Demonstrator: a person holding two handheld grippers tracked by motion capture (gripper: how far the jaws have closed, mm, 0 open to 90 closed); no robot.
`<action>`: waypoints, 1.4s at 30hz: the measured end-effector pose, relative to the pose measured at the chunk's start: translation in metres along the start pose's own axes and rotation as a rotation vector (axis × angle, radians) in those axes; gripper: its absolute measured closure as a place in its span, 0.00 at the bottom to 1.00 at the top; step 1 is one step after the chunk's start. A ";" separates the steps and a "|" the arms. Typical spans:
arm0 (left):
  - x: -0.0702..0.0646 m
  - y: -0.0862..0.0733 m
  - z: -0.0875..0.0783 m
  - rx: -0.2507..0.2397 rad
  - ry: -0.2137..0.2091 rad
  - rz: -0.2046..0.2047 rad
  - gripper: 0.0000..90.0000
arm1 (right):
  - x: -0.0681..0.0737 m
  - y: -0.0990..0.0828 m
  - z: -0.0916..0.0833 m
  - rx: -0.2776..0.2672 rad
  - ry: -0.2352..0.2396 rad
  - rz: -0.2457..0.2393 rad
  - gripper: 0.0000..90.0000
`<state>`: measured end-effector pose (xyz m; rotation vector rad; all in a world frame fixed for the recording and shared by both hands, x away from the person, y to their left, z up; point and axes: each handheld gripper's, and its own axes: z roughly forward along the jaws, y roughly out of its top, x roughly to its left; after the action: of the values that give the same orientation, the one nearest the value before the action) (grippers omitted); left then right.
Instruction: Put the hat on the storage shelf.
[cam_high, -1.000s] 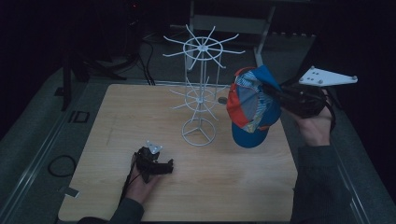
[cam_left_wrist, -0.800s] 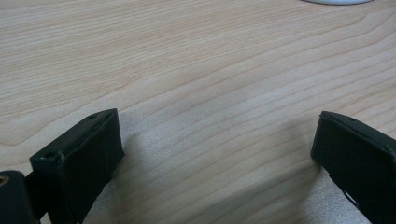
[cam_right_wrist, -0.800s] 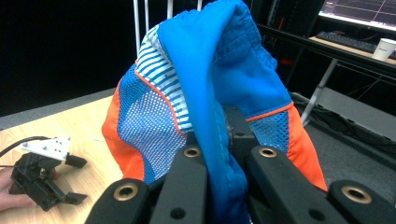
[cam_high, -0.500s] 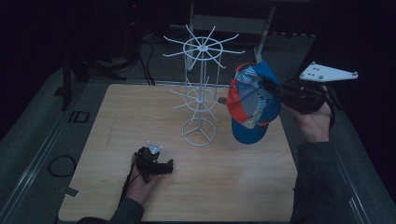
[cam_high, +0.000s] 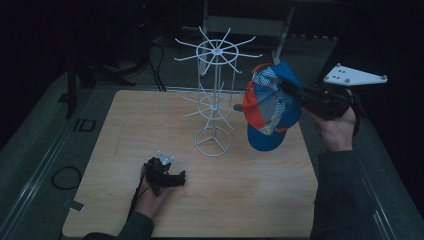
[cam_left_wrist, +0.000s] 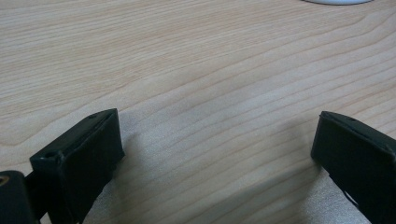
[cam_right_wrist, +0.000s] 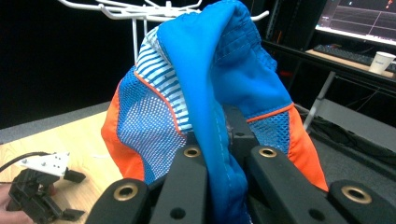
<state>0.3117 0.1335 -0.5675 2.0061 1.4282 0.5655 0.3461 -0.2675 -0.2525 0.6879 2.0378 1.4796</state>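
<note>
Blue-and-orange cap (cam_high: 272, 107) pinched in my right gripper (cam_high: 300, 97), just right of the white wire rack (cam_high: 216, 95); I should line it up with a prong. Left gripper (cam_high: 165, 175) rests spread wide, empty, near-left on the wooden table (cam_high: 115, 115).

In my right gripper view the cap (cam_right_wrist: 219, 93) hides the jaw tips. The rack (cam_right_wrist: 140, 11) runs off the top edge.

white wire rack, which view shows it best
The high view: the white wire rack stands whole on the table, both spoke tiers and ring base visible. The right gripper view catches just its top spokes behind the cap; the left gripper view a sliver of its base.
</note>
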 end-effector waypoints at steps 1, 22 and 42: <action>0.000 0.000 0.000 -0.001 0.000 -0.001 0.03 | 0.000 0.001 0.000 -0.003 0.002 0.000 0.98; 0.000 0.000 0.000 0.000 0.000 0.000 0.03 | 0.001 0.019 -0.006 -0.080 0.000 -0.006 0.98; 0.000 0.000 0.000 0.002 -0.002 -0.001 0.03 | -0.001 -0.002 0.046 0.113 0.056 0.012 0.91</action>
<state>0.3116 0.1334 -0.5674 2.0065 1.4292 0.5614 0.3771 -0.2370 -0.2668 0.7113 2.1771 1.4140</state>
